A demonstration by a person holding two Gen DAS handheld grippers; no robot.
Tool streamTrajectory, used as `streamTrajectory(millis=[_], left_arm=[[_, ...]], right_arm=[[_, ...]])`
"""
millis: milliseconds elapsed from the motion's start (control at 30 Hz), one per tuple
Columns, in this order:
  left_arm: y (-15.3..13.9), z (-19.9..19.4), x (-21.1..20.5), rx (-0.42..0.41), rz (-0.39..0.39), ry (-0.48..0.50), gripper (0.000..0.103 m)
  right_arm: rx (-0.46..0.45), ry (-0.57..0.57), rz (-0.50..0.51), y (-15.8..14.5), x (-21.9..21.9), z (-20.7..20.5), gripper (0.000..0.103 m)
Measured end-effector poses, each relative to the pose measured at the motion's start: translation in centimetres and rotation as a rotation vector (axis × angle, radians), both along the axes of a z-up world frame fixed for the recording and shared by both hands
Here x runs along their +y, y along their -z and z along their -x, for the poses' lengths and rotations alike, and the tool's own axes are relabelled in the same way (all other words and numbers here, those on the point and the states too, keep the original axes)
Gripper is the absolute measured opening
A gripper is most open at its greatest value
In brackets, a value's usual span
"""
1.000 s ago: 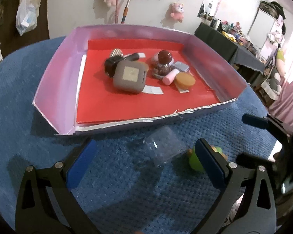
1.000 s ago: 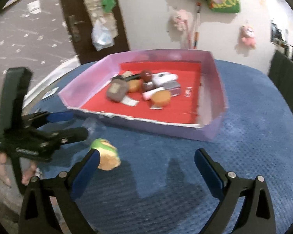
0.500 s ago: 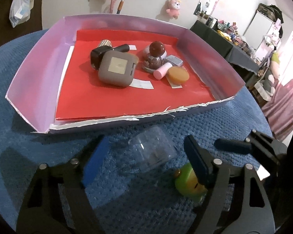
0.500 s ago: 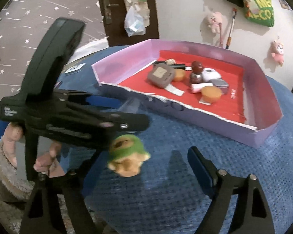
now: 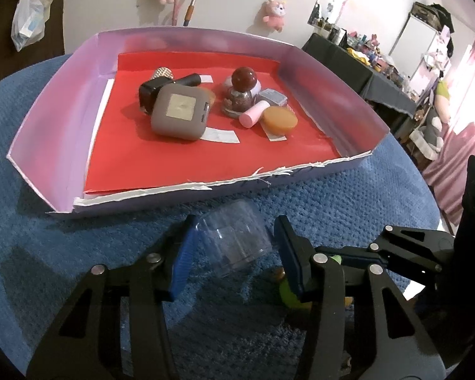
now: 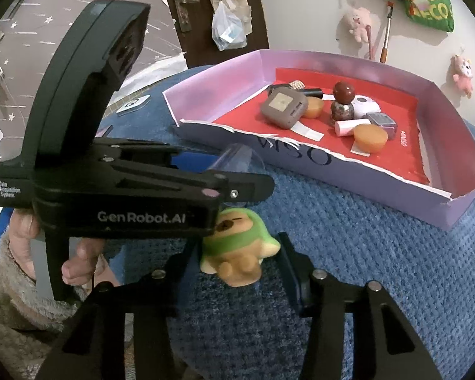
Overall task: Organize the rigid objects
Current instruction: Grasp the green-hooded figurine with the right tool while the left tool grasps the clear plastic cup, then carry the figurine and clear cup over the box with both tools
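Note:
A clear plastic cup (image 5: 234,240) lies on its side on the blue cloth in front of the tray. My left gripper (image 5: 234,253) straddles it, jaws partly closed, pads close beside its walls; contact is unclear. A green and orange toy figure (image 6: 237,250) lies on the cloth between the jaws of my right gripper (image 6: 240,266), which stand apart from it. The toy shows partly behind the left finger in the left wrist view (image 5: 288,294). The purple tray (image 5: 41,139) with a red floor holds several small objects.
In the tray lie a grey square case (image 5: 180,114), a brown-capped bottle (image 5: 242,95), a pink cylinder (image 5: 253,115) and an orange disc (image 5: 280,120). The left gripper body (image 6: 117,190) crosses right above the toy. Round table edge lies near both grippers.
Both grippers moved forward and narrowed: the left around the clear cup, the right around the green toy. The left gripper body now overlaps the toy in the right view.

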State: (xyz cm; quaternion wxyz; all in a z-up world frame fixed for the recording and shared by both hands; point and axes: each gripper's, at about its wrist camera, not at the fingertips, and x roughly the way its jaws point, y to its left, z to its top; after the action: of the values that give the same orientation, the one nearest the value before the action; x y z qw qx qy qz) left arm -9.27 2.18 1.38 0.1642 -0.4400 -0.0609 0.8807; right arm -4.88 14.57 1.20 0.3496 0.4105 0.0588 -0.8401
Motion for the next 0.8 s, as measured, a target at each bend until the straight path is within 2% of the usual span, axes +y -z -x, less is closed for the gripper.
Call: streamTrajectory(millis=[800], left_arm=[[-3.2,-2.1,-1.0,0.085,-0.006,0.003,0.047]], right_arm=[[0.011,0.052,0.042,-2.0,2.4,0.4,0.049]])
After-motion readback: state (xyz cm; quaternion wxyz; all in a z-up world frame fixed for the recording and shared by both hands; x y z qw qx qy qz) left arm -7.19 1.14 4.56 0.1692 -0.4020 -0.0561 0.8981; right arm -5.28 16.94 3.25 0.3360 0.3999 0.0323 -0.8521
